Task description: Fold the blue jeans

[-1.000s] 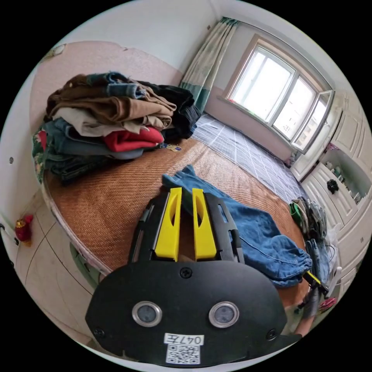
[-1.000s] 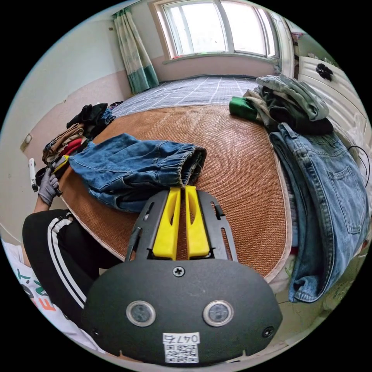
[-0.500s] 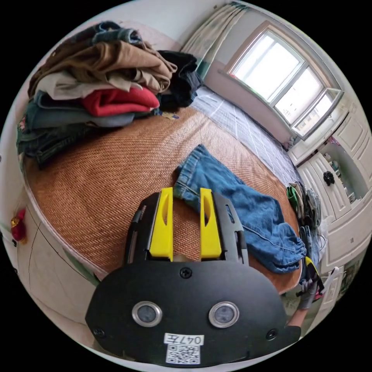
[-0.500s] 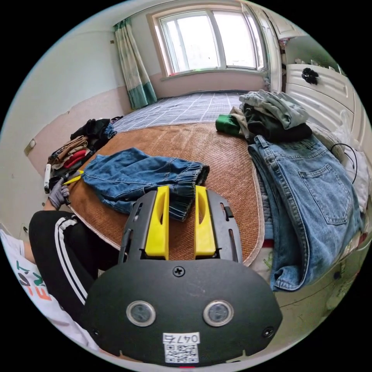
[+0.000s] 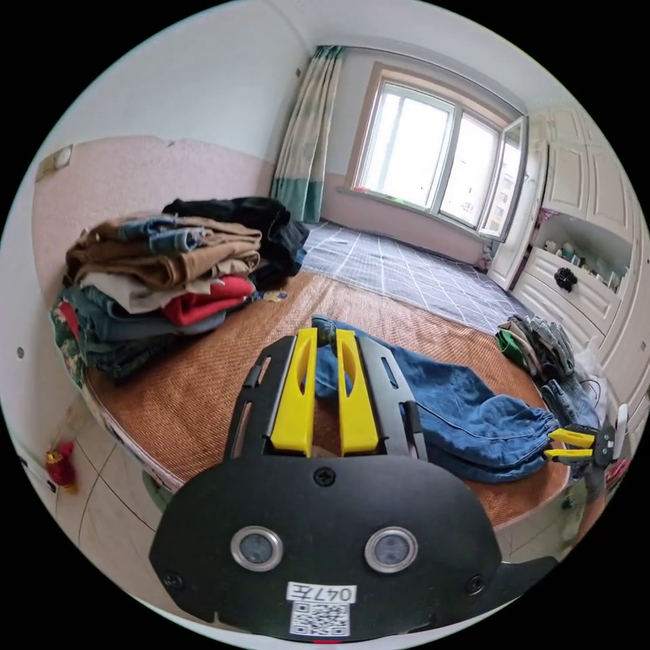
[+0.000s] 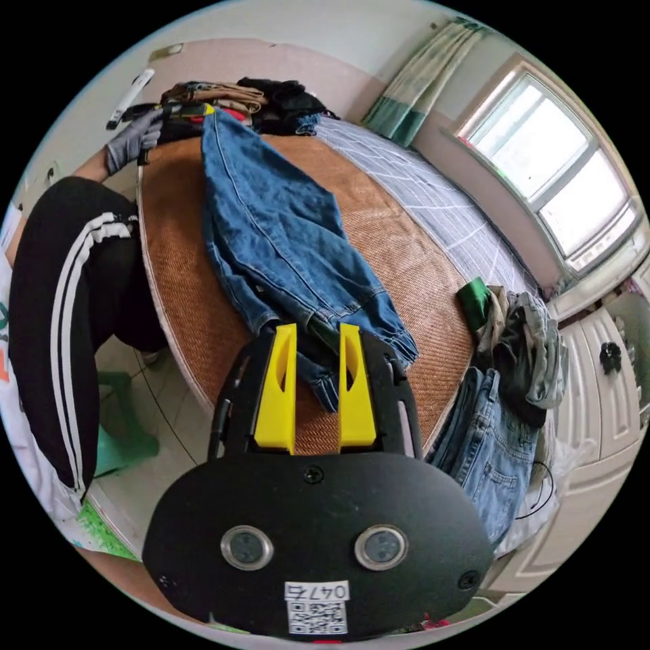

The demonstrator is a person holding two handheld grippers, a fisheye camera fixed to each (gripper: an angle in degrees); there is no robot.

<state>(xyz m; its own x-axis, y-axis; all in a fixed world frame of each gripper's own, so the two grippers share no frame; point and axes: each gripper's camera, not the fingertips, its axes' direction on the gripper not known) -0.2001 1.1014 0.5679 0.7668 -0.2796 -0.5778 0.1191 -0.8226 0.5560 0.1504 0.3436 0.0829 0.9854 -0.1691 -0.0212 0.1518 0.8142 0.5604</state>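
Jeans (image 5: 440, 399) on mat (image 5: 203, 393) | left gripper (image 5: 325, 338) jaws pinch hem

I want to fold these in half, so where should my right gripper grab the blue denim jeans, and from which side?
Grip the blue denim jeans at the gathered elastic cuffs, both legs together, coming from the woven mat's near edge, where the open right gripper straddles one leg end. The cuffs lie close together there, and the left gripper holds the opposite end.
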